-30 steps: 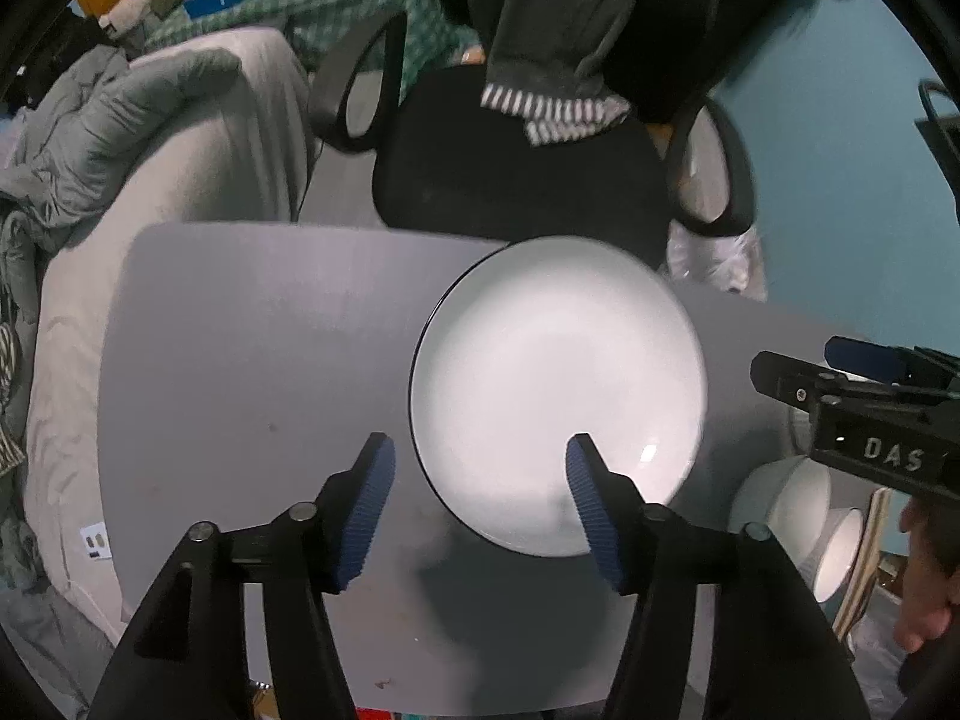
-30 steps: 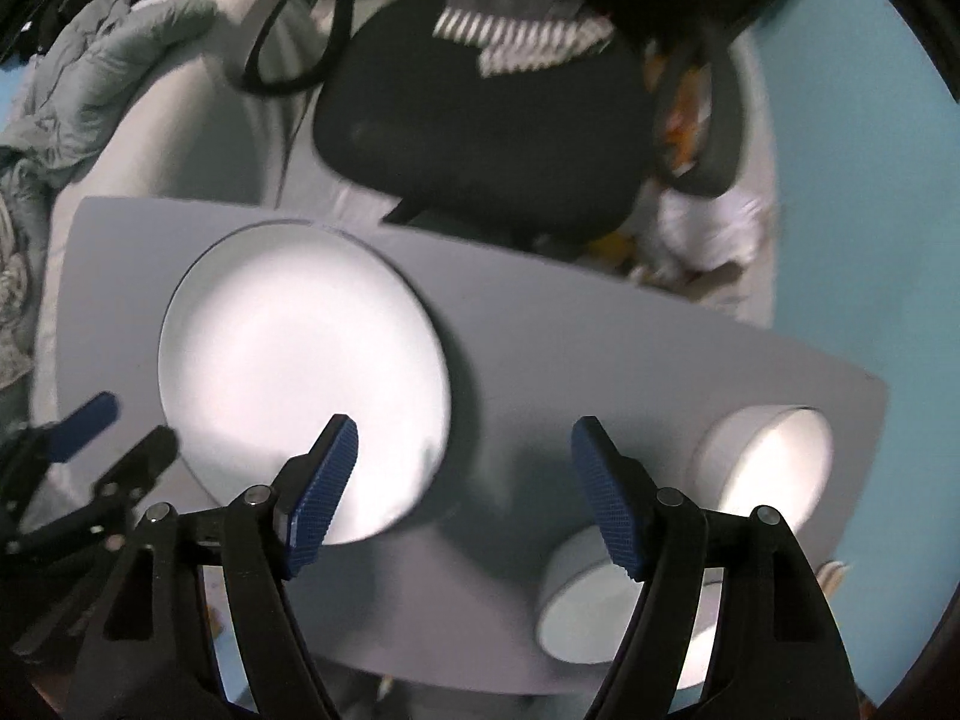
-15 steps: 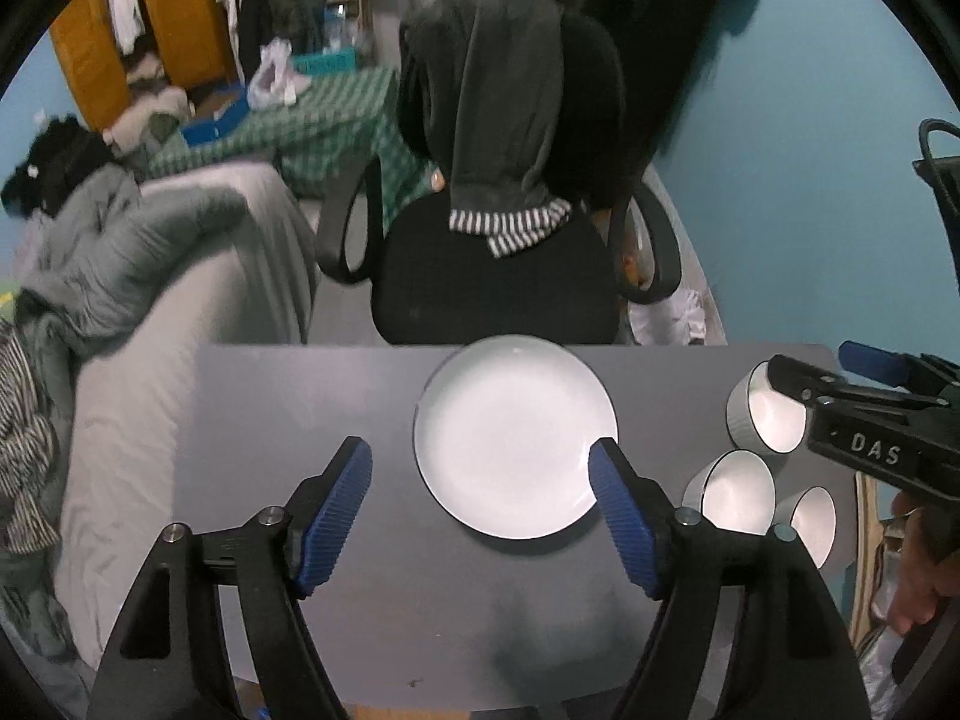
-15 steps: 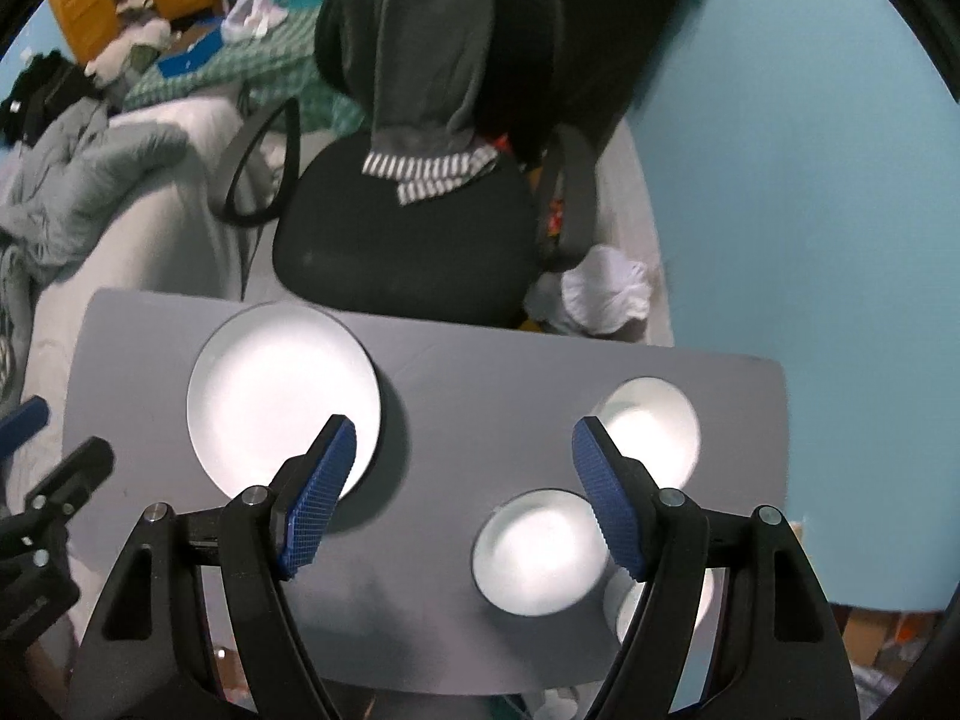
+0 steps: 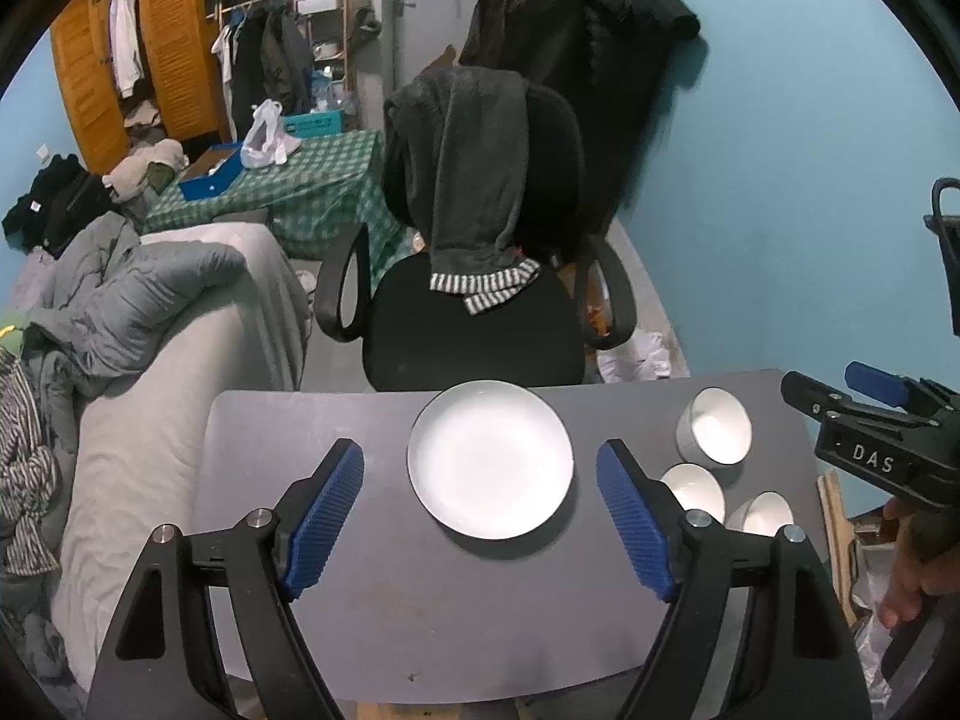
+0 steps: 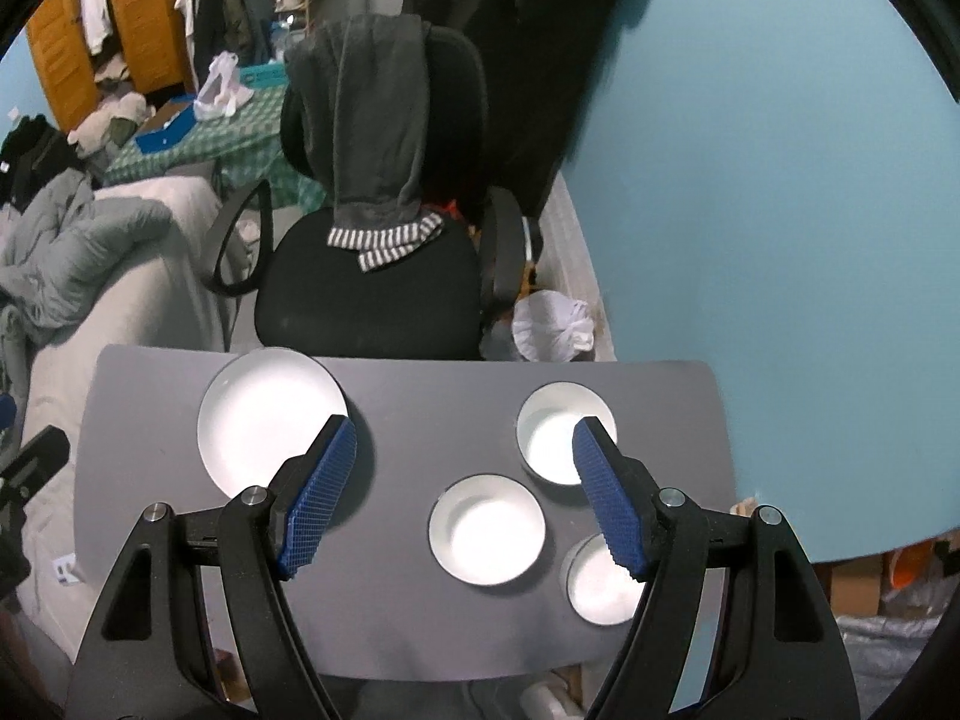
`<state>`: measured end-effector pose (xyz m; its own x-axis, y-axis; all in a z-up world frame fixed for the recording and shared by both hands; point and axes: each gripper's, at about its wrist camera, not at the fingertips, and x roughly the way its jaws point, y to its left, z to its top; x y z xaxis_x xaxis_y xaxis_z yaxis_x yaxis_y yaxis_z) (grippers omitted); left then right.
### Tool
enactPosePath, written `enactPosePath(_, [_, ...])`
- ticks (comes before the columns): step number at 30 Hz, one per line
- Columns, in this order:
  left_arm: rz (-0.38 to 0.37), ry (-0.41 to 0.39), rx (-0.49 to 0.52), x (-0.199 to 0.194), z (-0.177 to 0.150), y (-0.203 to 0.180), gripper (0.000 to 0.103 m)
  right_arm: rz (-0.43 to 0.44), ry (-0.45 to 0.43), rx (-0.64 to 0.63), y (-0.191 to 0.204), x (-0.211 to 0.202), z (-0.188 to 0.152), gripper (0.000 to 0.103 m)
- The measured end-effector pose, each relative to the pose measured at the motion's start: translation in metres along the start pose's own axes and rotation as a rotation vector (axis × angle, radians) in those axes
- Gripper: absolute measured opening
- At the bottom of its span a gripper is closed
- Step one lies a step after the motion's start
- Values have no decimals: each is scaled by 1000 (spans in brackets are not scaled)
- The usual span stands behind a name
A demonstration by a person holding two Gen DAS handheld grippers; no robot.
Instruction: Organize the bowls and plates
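Note:
A white plate (image 5: 490, 459) lies on the grey table (image 5: 372, 600); it also shows in the right wrist view (image 6: 270, 414). Three white bowls stand to its right: a far bowl (image 6: 561, 429), a middle bowl (image 6: 487, 530) and a near bowl (image 6: 600, 585). In the left wrist view they are the far bowl (image 5: 714, 435), the middle bowl (image 5: 693, 489) and the near bowl (image 5: 762, 513). My left gripper (image 5: 480, 516) is open and empty, high above the plate. My right gripper (image 6: 465, 492) is open and empty, high above the bowls.
A black office chair (image 5: 474, 324) with a grey garment over its back stands behind the table. A grey sofa (image 5: 150, 360) with bedding is on the left. A blue wall (image 6: 750, 210) is on the right. The right gripper body (image 5: 870, 438) shows at the right edge.
Both grippers have risen and pulled back from the table, so the plate and bowls look smaller and the room behind comes into view. Both stay open.

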<state>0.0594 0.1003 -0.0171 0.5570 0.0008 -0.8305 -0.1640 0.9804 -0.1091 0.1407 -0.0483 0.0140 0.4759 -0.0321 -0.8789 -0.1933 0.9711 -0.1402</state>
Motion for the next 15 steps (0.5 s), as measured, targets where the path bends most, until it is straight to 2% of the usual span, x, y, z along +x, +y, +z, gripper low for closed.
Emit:
enactPosePath(6, [-27,-30,15,-21,-1,-1,81,-31,-39,26,-5,-21,-2,74])
enactPosePath(15, [-38,-44,27,-34,-4,-1,81,-46,-81,142,-23,-50,-6,74])
